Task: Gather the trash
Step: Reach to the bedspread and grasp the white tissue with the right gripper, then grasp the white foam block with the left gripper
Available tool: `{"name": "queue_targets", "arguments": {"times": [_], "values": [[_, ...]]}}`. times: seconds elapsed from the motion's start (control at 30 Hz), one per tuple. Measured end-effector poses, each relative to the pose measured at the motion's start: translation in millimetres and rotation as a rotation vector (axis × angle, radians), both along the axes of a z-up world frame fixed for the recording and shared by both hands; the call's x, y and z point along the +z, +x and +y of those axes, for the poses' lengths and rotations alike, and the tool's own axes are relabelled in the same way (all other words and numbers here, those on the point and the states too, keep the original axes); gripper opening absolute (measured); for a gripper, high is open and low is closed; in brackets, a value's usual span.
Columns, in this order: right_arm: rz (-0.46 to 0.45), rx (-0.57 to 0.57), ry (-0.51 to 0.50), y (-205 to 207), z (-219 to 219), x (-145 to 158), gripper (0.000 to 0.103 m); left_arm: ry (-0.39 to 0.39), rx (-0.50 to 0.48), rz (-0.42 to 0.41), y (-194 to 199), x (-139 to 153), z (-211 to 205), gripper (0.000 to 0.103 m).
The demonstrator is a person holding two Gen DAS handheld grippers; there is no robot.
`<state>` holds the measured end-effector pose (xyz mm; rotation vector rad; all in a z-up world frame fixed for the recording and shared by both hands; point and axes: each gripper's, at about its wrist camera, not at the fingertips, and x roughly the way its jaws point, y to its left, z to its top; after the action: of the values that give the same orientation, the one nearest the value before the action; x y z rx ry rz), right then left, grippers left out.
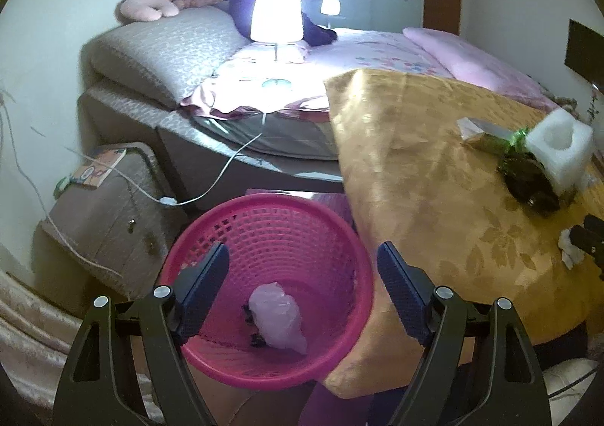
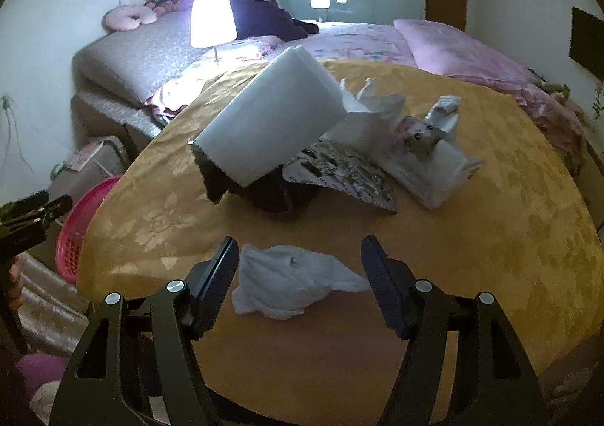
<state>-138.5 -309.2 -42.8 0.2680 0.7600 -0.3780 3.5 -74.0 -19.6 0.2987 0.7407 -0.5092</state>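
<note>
A pink basket (image 1: pixel 339 237) stands on the floor beside the table, with a crumpled pale wad (image 1: pixel 279 316) lying in it. My left gripper (image 1: pixel 302 267) is open and empty above the basket. My right gripper (image 2: pixel 300 260) is open, its fingers on either side of a crumpled white tissue (image 2: pixel 294 280) on the yellow tablecloth (image 2: pixel 490 237). Farther back on the table lie a white foam block (image 2: pixel 271 120), a dark wrapper (image 2: pixel 264 192), a printed foil wrapper (image 2: pixel 339 173) and crumpled papers (image 2: pixel 415 146). The basket also shows at the left in the right wrist view (image 2: pixel 75 237).
A bed (image 1: pixel 339 59) with pillows and a lit lamp (image 1: pixel 275 14) stands behind the table. A nightstand (image 1: pixel 105 207) with a cable (image 1: pixel 211 184) is left of the basket. The table edge (image 1: pixel 351 199) drops off next to the basket.
</note>
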Motion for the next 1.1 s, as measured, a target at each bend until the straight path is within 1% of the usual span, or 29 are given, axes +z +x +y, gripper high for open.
{"name": "queue_targets", "arguments": {"times": [0.07,0.13,0.33,0.5,0.67,0.73,0.8,0.93,1.1], "values": [[0.002,0.020,-0.001,1,2,-1,0.059,0.000,-0.018,0.004,-2,0,-5,0.077],[0.018,0.042,0.002,-1,6,-6,0.048,0.001,-0.038,0.007,-5,0,-10,0.077],[0.020,0.042,0.020,-7,1,-8,0.041,0.005,-0.103,-0.004,-14,3,-28,0.077],[0.007,0.021,0.046,-11,-7,-7,0.039,-0.014,-0.191,0.001,-23,12,-52,0.077],[0.000,-0.045,0.051,-23,-26,-5,0.039,-0.038,-0.286,-0.008,-37,23,-84,0.078],[-0.002,-0.067,0.054,-26,-31,-5,0.039,-0.058,-0.329,-0.001,-42,29,-97,0.081],[-0.007,-0.093,0.057,-32,-39,-4,0.039,-0.073,-0.360,-0.007,-48,34,-109,0.082],[-0.020,-0.132,0.058,-40,-50,-2,0.039,-0.094,-0.453,-0.029,-66,45,-135,0.082],[-0.032,-0.166,0.064,-48,-61,0,0.039,-0.112,-0.554,-0.037,-84,52,-162,0.082]]}}
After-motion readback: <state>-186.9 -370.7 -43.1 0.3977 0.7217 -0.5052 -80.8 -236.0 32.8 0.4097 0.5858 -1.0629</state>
